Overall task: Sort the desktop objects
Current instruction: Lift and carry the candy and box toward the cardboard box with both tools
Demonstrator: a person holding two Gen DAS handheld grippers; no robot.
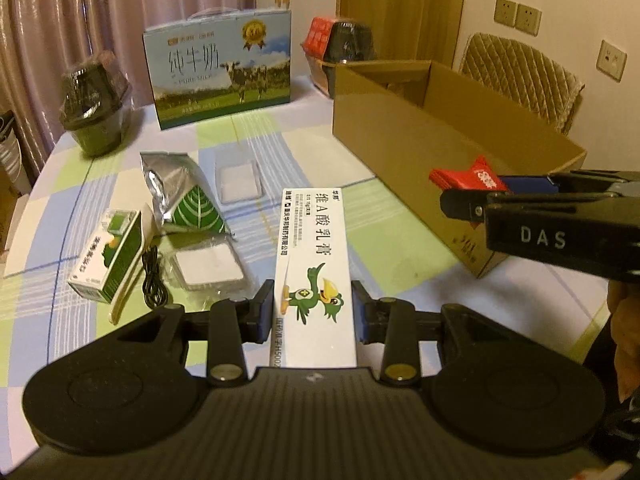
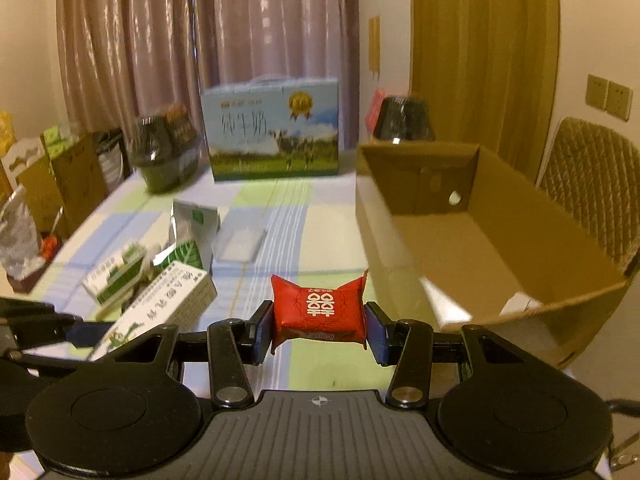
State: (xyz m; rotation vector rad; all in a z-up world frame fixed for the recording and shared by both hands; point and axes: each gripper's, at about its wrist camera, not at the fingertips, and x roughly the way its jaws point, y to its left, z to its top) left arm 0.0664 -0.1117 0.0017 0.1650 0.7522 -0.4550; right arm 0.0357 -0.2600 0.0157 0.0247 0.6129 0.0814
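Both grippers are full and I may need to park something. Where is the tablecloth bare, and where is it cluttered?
Bare cloth runs between the clear tray and the cardboard box, up toward the milk carton, and before the box's near corner. The box floor is mostly bare. It is crowded around the foil pouch, green box and black cable.

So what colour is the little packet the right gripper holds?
Red packet, white symbol; right wrist view shows it best.
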